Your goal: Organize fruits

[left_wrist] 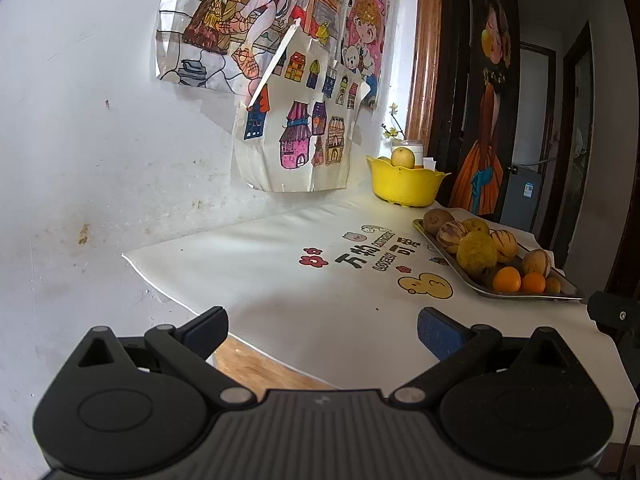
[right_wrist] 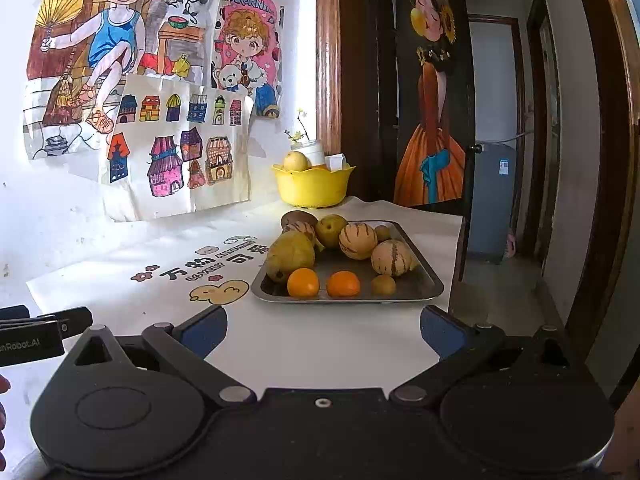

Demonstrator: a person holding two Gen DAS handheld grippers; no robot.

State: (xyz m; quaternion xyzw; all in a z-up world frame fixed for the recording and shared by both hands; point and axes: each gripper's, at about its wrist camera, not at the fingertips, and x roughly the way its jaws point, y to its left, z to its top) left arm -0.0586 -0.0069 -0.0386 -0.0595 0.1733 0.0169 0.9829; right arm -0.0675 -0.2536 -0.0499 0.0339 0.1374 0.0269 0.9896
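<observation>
Fruit sits mostly on a metal tray (right_wrist: 428, 280) on the table (right_wrist: 320, 336), which is covered by a white cloth (left_wrist: 304, 304) printed with cartoon ducks and lettering. On the tray, right wrist view: 2 oranges (right_wrist: 303, 282) at the front edge, a small brownish fruit (right_wrist: 383, 285) just right of them, a big yellow-green pear (right_wrist: 289, 255) at front left, 2 striped melons (right_wrist: 357, 241) in the middle and right, another pear (right_wrist: 331, 230) and a brown kiwi (right_wrist: 298, 218) at the back.

Yellow bowl (right_wrist: 312, 188) stands behind the tray, near the wall, apart from it. It holds a pale yellow fruit (right_wrist: 296, 161); a white jar (right_wrist: 314, 152) with small flowers shows just behind.

Left tool (left_wrist: 322, 332): wide open, nothing between the blue pads (left_wrist: 208, 330), hovering over the near left edge of the cloth, well apart from the tray. Tray is off to its right.

Right tool (right_wrist: 324, 332): also wide open, nothing held, facing the tray head-on, near its front edge but not touching.

Wall behind carries coloured drawings (right_wrist: 176, 148); a dark door with a painted figure (right_wrist: 432, 120) is right of the bowl.
</observation>
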